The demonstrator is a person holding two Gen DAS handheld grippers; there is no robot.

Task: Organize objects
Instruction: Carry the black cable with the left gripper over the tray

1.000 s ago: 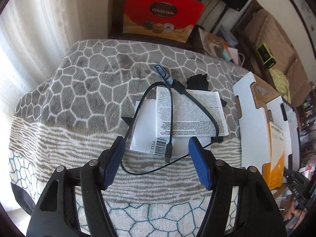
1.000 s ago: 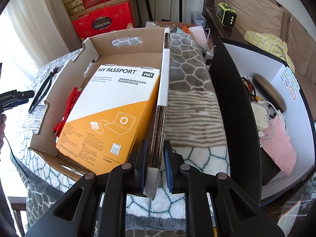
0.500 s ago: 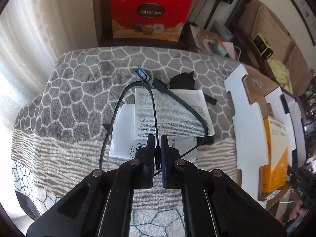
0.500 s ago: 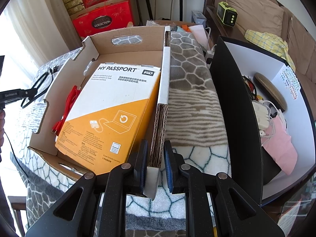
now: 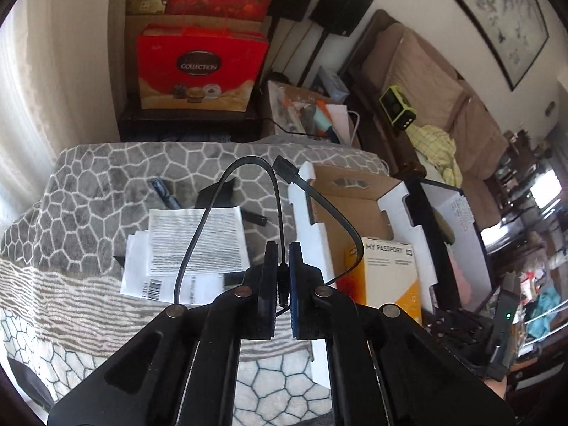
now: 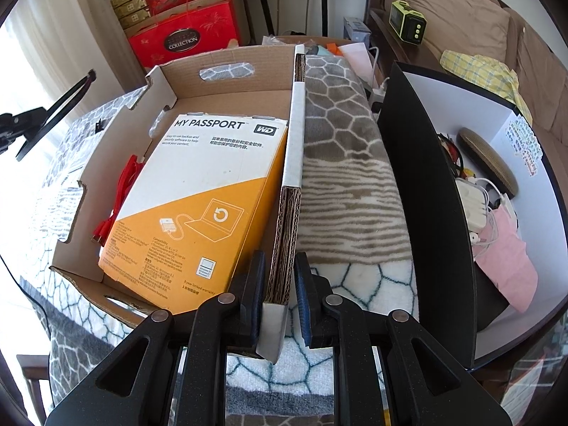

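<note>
My left gripper [image 5: 283, 254] is shut on a black USB cable [image 5: 248, 163] and holds it up above the blanket, beside the left wall of the cardboard box [image 5: 301, 213]; the cable loops hang free. In the right wrist view the cable [image 6: 53, 113] shows at far left. My right gripper [image 6: 278, 266] is shut on the right wall of the cardboard box [image 6: 291, 177]. The box holds an orange and white My Passport box [image 6: 198, 195] and a red cable [image 6: 120, 191].
White paper sheets [image 5: 191, 245] and a small dark item [image 5: 161, 190] lie on the patterned blanket [image 5: 88, 184]. A black bin with white inside [image 6: 419, 184] at the right holds chargers and a pink pouch. Red gift boxes [image 5: 198, 67] stand behind.
My left gripper closed on the cable, lifted it off the papers and carried it right toward the cardboard box. My right gripper kept its hold on the box wall.
</note>
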